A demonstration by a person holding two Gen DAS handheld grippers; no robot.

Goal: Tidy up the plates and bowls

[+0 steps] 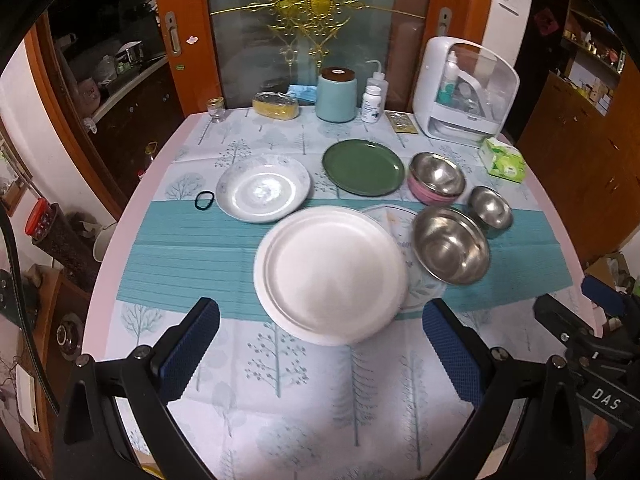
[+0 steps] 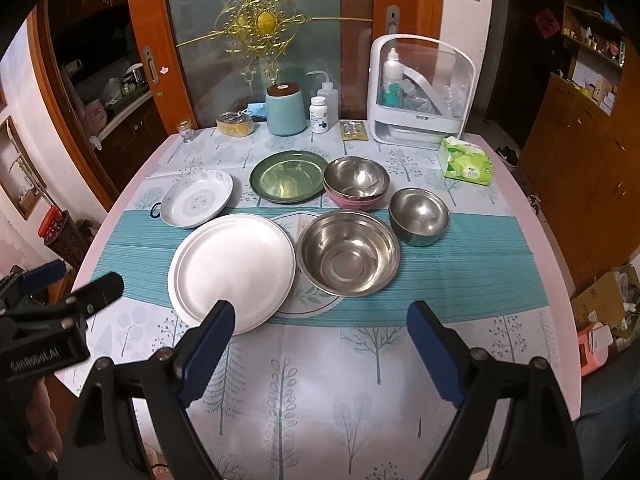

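Observation:
A large white plate (image 1: 330, 274) (image 2: 232, 272) lies mid-table. Behind it are a patterned shallow dish (image 1: 263, 188) (image 2: 198, 199) and a green plate (image 1: 363, 167) (image 2: 289, 176). To the right are a large steel bowl (image 1: 452, 245) (image 2: 349, 253), a small steel bowl (image 1: 490, 211) (image 2: 419, 216) and a steel bowl nested in a pink bowl (image 1: 436, 178) (image 2: 356, 182). My left gripper (image 1: 320, 348) is open and empty, just short of the white plate. My right gripper (image 2: 320, 352) is open and empty, in front of the large steel bowl.
A round placemat (image 1: 424, 288) (image 2: 310, 304) lies under the white plate and large bowl. At the table's back stand a teal canister (image 1: 336, 96), bottles (image 1: 372, 102), a white appliance (image 1: 464, 88), a tissue pack (image 1: 502, 160) and a small jar (image 1: 216, 110). A black hair tie (image 1: 204, 201) lies left.

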